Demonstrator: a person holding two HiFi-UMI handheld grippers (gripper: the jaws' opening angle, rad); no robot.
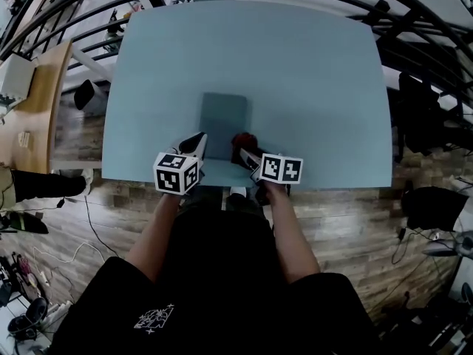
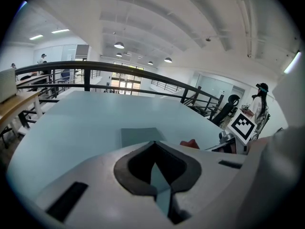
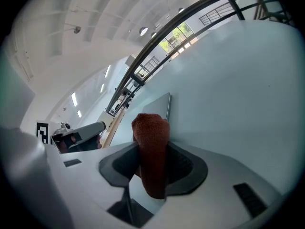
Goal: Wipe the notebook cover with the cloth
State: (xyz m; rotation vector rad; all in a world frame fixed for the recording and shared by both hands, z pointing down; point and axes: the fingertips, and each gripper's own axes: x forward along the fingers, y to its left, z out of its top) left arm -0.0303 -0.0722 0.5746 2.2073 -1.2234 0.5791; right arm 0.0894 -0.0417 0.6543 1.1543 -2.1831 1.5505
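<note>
A grey-blue notebook (image 1: 224, 117) lies flat on the light blue table (image 1: 310, 87), near its front edge. My right gripper (image 1: 242, 154) hovers at the notebook's near right corner, shut on a dark red cloth (image 1: 244, 140). In the right gripper view the cloth (image 3: 151, 151) stands bunched between the jaws, with the notebook (image 3: 159, 109) just beyond. My left gripper (image 1: 198, 140) sits at the notebook's near left corner. In the left gripper view its jaws meet at the tips (image 2: 153, 144) with nothing held; the notebook (image 2: 140, 136) and the cloth (image 2: 190, 143) lie ahead.
A black railing (image 1: 414, 28) curves round the table's far and right sides. A wooden desk (image 1: 37, 102) stands at the left, dark chairs (image 1: 429, 205) at the right. Cables lie on the wood floor (image 1: 111, 213) below the table's front edge.
</note>
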